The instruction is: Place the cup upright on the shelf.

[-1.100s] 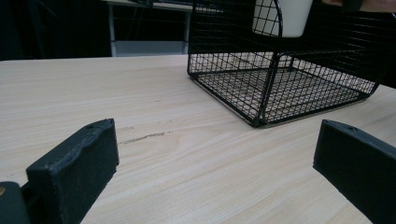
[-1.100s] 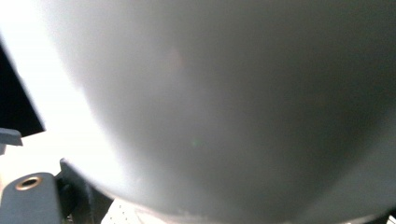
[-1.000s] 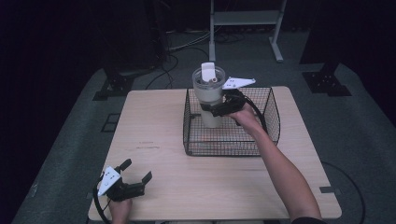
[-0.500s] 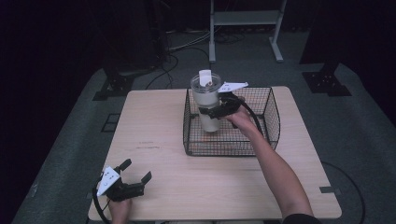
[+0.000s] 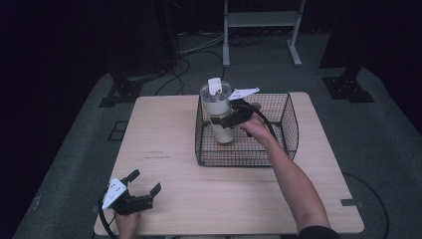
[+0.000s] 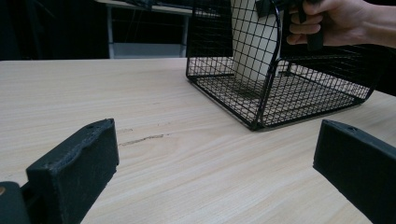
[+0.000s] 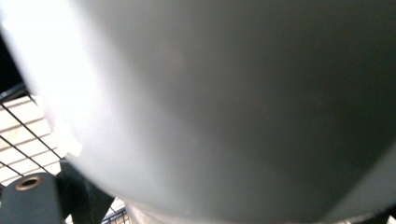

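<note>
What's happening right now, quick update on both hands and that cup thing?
Right gripper clamped on white tumbler, upright inside wire basket. Left gripper open, idle near table corner. Nothing in the way.

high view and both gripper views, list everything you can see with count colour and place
table: 1, light wood, centre of the scene
wire basket: 1, black, right half of the table
tumbler: 1, pale grey with a white lid tab, upright in the basket's left end
metal stand: 1, grey, on the floor beyond the table
left gripper: 1, black, open, at the table's near left corner
right gripper: 1, black, shut on the tumbler's side
</note>
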A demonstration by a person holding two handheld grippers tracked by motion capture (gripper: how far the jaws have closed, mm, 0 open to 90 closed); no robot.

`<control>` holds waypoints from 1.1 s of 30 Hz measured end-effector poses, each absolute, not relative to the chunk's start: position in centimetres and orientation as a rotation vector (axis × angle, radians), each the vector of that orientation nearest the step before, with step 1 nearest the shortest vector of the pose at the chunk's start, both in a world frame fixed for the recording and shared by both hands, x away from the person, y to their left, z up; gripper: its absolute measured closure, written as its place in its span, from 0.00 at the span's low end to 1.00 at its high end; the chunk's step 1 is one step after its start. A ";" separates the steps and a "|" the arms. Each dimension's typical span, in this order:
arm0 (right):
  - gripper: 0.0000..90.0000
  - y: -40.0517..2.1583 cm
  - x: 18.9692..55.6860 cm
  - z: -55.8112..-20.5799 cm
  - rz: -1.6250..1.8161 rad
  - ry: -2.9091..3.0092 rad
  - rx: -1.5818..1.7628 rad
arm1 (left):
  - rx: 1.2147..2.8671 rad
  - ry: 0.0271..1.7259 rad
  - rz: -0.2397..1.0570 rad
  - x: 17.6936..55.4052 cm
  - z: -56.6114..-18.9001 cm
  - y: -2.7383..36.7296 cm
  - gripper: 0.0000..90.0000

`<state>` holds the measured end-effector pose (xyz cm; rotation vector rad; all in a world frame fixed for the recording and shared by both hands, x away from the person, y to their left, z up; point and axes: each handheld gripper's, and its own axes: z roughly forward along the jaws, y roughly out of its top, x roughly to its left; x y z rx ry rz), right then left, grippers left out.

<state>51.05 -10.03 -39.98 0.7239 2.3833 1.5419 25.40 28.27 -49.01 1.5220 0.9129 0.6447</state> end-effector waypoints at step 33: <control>0.10 -11.2 51.0 -42.1 1.472 2.408 0.695 | 1.523 0.907 0.636 25.4 -49.0 28.2 0.00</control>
